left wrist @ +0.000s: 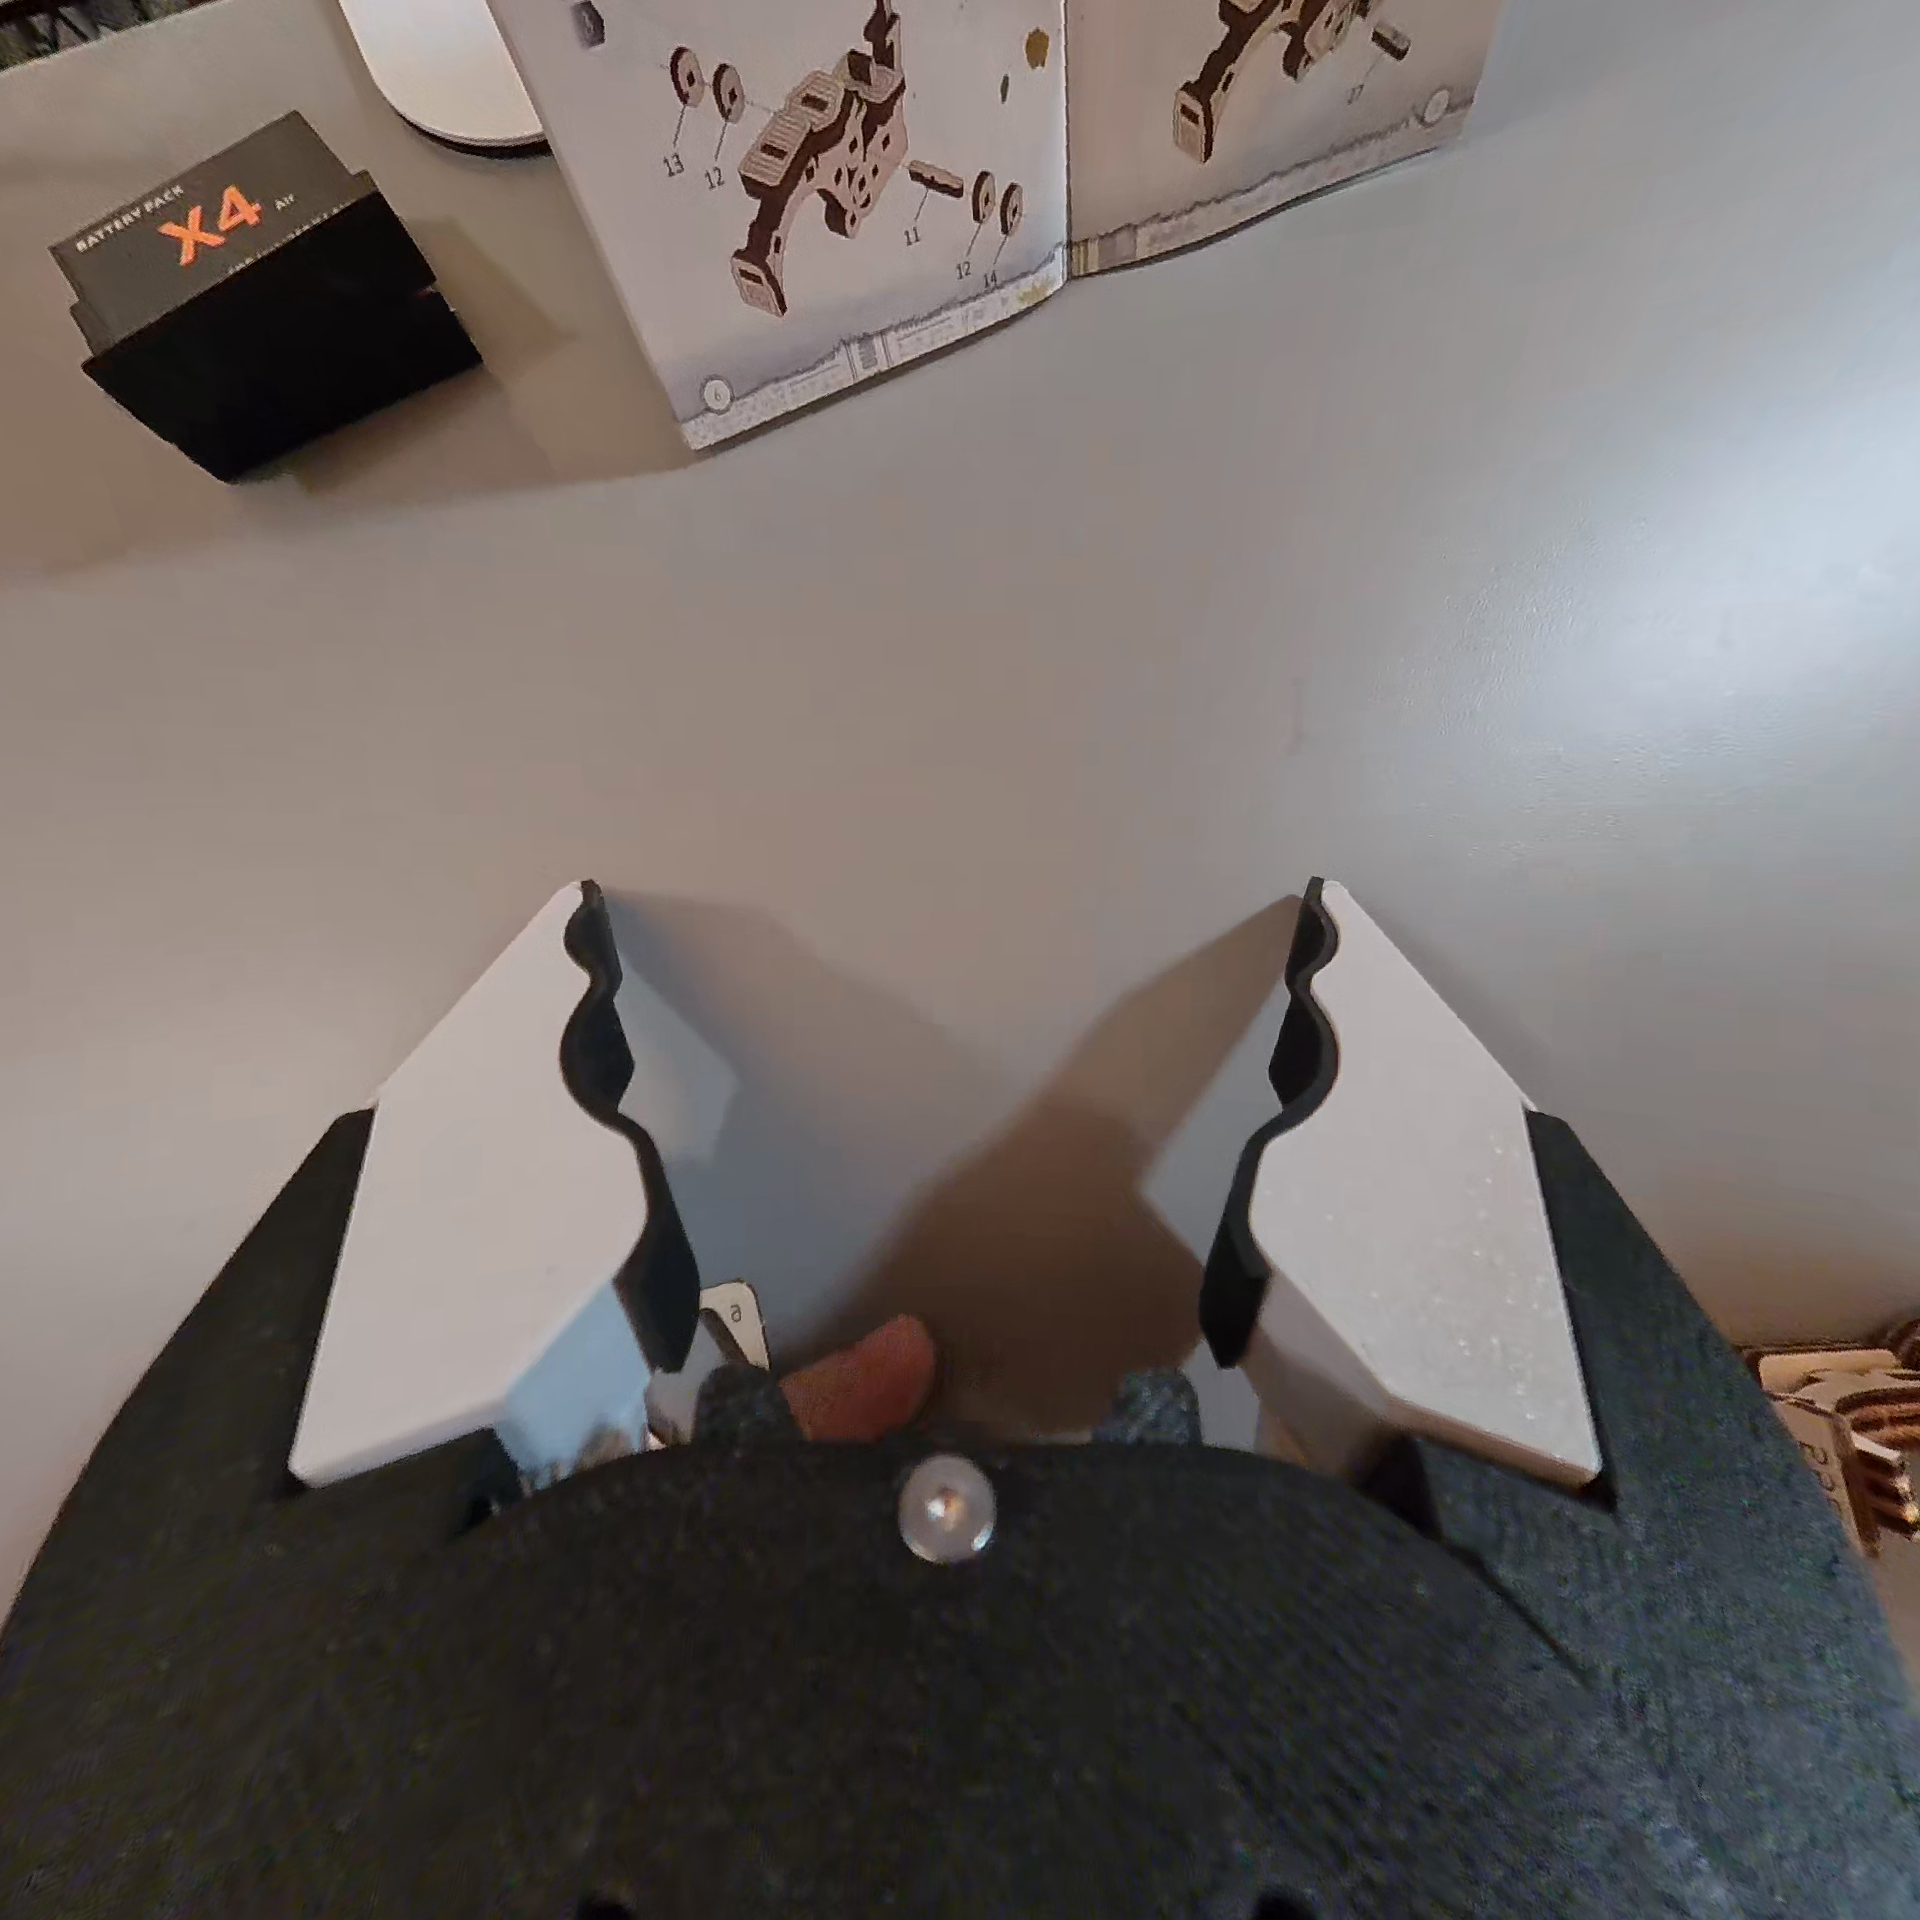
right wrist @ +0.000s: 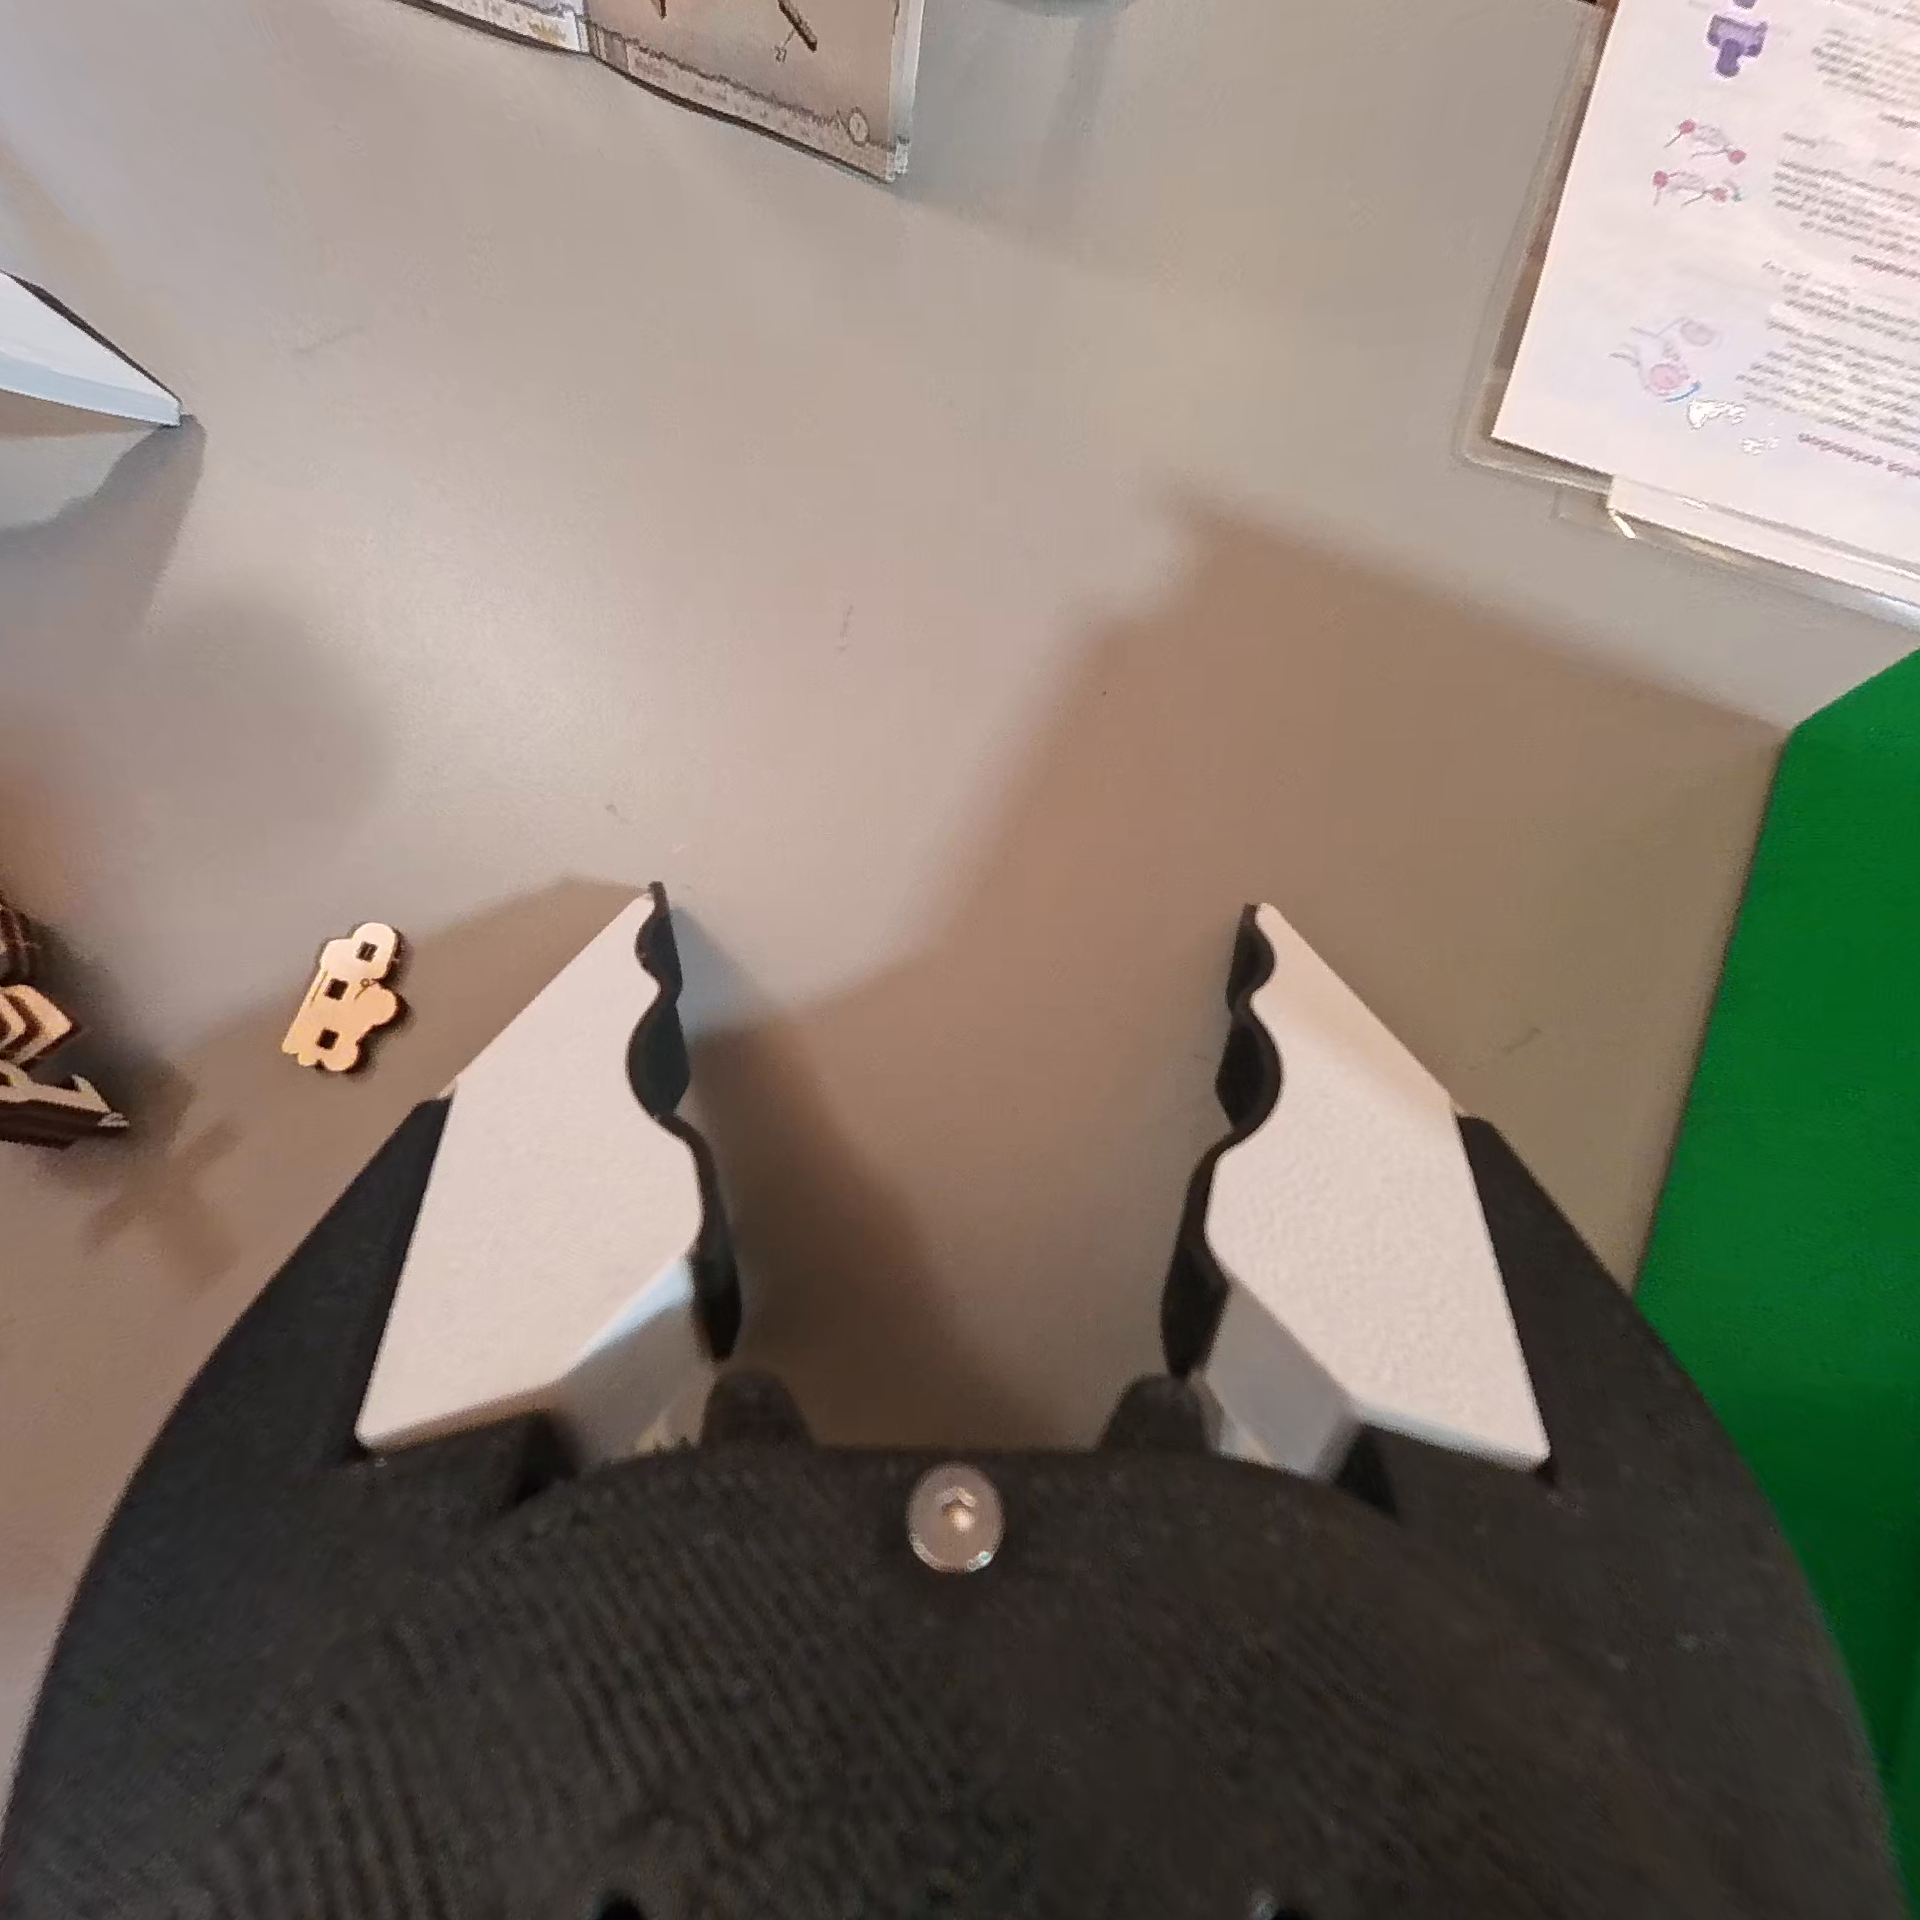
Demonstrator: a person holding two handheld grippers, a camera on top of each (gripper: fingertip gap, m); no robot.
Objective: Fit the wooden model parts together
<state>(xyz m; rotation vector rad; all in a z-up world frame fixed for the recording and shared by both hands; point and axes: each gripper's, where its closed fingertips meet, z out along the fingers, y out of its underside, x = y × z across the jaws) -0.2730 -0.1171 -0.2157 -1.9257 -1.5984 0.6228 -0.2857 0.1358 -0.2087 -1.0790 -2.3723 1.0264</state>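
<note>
- Hovering above a plain grey tabletop, the left gripper had its white fingers with wavy black pads spread wide, nothing between them and nothing touched.
- Far ahead of it lay a folded white assembly leaflet printed with drawings of a brown wooden model and numbered parts; its second panel continued to the right.
- To the left of the leaflet sat a black rectangular box carrying orange and white lettering, and behind it the rounded edge of a white disc-shaped object showed at the top of the frame.
- Layered brown-and-pale wooden model parts peeked out at the right edge of the left wrist view, beside the gripper's body, partly hidden by it.
- A small numbered tag and a reddish shape showed low between the left fingers; what they were could not be told.
- The right gripper likewise stood wide open over bare table, empty.
- Just left of its left finger lay a small flat pale wooden piece with three square holes and lobed edges, apart from the finger.
- Farther left, at the frame edge, a stack of dark-edged layered wooden pieces rested on the table.
- A clear plastic sleeve holding printed white sheets with small coloured diagrams lay at upper right; a bright green flat surface bordered the table on the right.
- A corner of the leaflet appeared at the top, and a white-and-black wedge, seemingly the other gripper's finger, at the left.
</note>
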